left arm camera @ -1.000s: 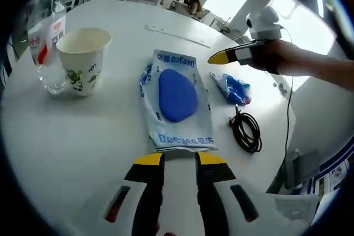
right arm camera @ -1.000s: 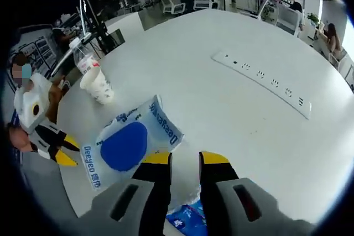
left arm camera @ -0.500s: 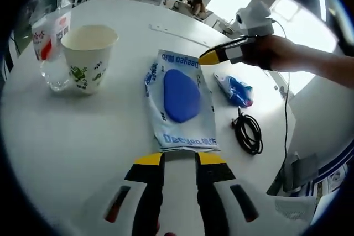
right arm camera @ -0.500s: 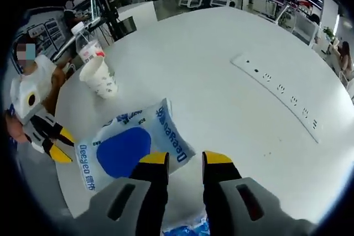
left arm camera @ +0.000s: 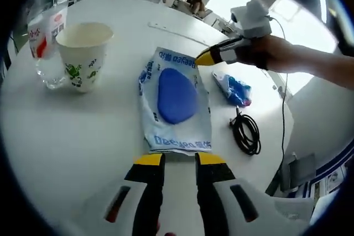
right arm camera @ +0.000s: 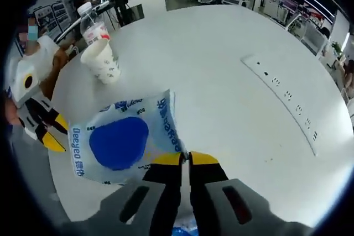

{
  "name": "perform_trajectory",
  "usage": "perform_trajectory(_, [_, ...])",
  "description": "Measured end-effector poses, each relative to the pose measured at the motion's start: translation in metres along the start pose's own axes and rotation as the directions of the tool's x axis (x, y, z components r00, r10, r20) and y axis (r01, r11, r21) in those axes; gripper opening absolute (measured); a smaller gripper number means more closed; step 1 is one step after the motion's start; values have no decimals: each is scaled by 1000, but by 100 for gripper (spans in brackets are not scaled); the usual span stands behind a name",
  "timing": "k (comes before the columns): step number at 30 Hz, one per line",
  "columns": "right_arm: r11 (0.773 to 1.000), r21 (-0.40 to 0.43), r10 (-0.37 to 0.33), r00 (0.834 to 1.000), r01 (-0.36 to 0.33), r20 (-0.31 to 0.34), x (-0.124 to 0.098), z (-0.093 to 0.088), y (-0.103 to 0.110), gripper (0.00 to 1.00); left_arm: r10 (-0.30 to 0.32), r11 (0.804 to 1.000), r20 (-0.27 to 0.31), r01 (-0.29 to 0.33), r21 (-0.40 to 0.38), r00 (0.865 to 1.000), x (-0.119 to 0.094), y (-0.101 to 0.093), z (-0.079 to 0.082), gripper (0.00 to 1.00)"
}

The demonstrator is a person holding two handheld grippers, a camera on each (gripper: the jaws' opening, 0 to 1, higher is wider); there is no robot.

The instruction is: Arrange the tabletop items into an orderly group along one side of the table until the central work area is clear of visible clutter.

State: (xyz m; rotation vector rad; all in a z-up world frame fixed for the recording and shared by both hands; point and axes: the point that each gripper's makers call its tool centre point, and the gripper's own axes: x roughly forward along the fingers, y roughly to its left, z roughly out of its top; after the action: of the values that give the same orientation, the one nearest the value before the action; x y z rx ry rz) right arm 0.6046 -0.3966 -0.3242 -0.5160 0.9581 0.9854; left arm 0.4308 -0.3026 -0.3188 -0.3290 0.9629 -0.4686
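Note:
A white and blue wet-wipes pack lies flat on the white table, just beyond my left gripper, which stands open with nothing between its fingers. My right gripper, held by a hand, comes in from the right and meets the pack's far right corner. In the right gripper view the wipes pack reaches up to my right gripper, whose jaws are pressed together on that corner. The left gripper appears at the left edge there.
A paper cup and a water bottle stand at the left. A small blue tissue pack and a coiled black cable lie to the right. A white power strip lies across the table.
My right gripper has moved down to the pack's far corner and its jaws have closed. The pack has shifted slightly. My left gripper stays open at the pack's near edge.

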Motion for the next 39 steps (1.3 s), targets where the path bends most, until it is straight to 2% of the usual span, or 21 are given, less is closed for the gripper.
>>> perform_trajectory(11, [1000, 14, -4, 1000, 4, -9, -11, -17, 5, 0, 5, 1000, -9, -5, 12, 1000, 3, 2, 3, 20])
perform_trajectory(23, [996, 89, -13, 1000, 12, 14, -28, -38, 16, 0, 29, 999, -21, -29, 28, 999, 7, 12, 9, 19])
perform_trajectory(29, [992, 125, -18, 999, 15, 30, -36, -46, 22, 0, 32, 998, -30, -31, 48, 999, 13, 18, 16, 19])
perform_trajectory(39, [991, 130, -35, 998, 29, 47, -48, -53, 37, 0, 44, 994, -37, -40, 101, 998, 20, 29, 32, 19])
